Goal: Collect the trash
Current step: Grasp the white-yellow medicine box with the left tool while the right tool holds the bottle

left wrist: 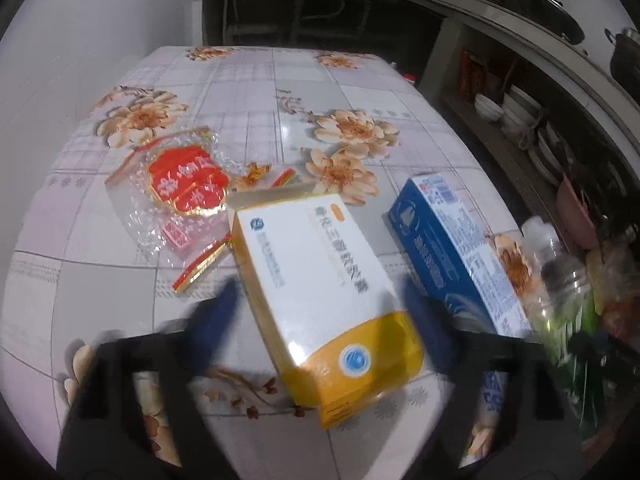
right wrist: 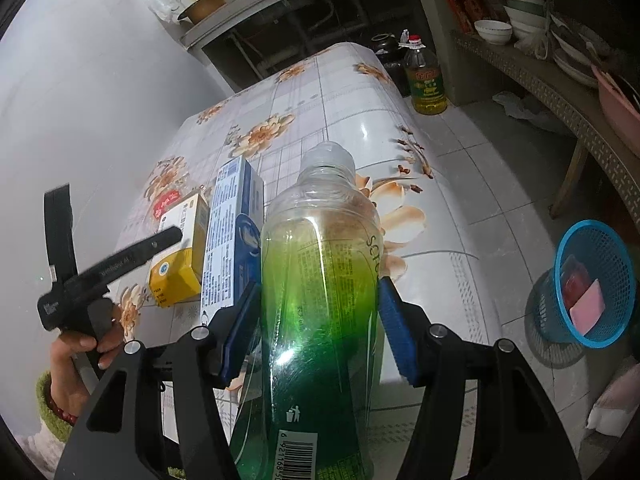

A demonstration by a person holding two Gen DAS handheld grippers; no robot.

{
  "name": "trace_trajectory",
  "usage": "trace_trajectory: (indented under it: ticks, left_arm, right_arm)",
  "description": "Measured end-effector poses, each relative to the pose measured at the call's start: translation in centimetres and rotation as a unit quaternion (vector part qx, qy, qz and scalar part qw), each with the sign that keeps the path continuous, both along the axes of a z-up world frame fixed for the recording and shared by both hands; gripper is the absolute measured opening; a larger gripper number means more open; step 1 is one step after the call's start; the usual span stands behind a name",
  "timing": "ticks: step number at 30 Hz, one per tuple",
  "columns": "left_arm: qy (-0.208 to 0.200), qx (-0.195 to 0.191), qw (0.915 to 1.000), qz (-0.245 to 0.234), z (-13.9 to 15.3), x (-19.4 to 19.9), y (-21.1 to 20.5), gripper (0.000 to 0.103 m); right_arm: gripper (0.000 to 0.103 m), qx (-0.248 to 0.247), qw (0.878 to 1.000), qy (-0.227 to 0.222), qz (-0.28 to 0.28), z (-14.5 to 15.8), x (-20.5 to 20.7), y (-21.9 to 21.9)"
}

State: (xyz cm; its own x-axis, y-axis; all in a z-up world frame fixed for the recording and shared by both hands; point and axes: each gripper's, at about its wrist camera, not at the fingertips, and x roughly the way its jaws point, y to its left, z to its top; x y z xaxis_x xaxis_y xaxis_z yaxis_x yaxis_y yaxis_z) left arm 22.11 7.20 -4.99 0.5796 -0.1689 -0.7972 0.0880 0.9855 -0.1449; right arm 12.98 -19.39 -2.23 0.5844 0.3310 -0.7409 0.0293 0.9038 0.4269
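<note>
A white and yellow carton [left wrist: 320, 280] lies on the flowered table [left wrist: 256, 92] between the spread fingers of my left gripper [left wrist: 320, 296], which stands open; its blurred pads are apart from the carton's sides. A blue carton [left wrist: 448, 248] lies just right of it, and a clear wrapper with a red label [left wrist: 180, 184] lies to the left. My right gripper [right wrist: 318, 338] is shut on a clear green plastic bottle [right wrist: 320, 280], held above the table's near edge. In the right wrist view, the left gripper [right wrist: 116, 216] hovers over the yellow carton [right wrist: 176, 272], beside the blue carton [right wrist: 232, 240].
A blue plastic basket [right wrist: 600, 332] with pink and red items stands on the tiled floor to the right. An oil bottle [right wrist: 426, 80] stands on the floor past the table [right wrist: 360, 92]. A low shelf with bowls [right wrist: 494, 30] runs along the right. A wall borders the table's left.
</note>
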Motion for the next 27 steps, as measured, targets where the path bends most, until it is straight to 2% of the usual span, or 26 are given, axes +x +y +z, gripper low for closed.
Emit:
trace_trajectory:
  ticks: [2, 7, 9, 14, 20, 24, 27]
  left_arm:
    - [-0.005, 0.013, 0.9999, 0.006, 0.1, 0.6, -0.7, 0.091]
    - [0.035, 0.065, 0.9973, 0.002, -1.9, 2.3, -2.4, 0.090]
    - [0.031, 0.068, 0.9972, -0.006, -2.3, 2.0, -2.4, 0.088]
    - [0.025, 0.062, 0.9965, -0.050, -2.0, -0.1, -2.2, 0.079]
    - [0.064, 0.014, 0.9909, -0.118, -1.1, -5.2, -0.8, 0.078]
    - [0.086, -0.004, 0.9889, -0.122, -1.0, -7.7, 0.2, 0.081]
    - [0.074, -0.005, 0.9914, -0.108, -0.7, -8.3, 0.5, 0.085]
  right_arm:
    - [0.058, 0.001, 1.000, 0.000, -0.001, 0.0, -0.1, 0.0]
    - [0.058, 0.003, 1.000, -0.001, -0.003, 0.0, -0.1, -0.3]
    - [0.058, 0.003, 1.000, -0.002, -0.005, 0.1, -0.2, -0.5]
    - [0.058, 0.004, 1.000, -0.001, -0.004, 0.1, -0.3, -0.7]
    - [0.059, 0.005, 1.000, 0.005, 0.015, 0.1, -0.9, -0.5]
    - [0.059, 0.001, 0.999, 0.017, 0.030, -0.4, -1.3, 0.0]
    - [0.059, 0.000, 0.999, 0.019, 0.032, -0.6, -1.4, 0.0]
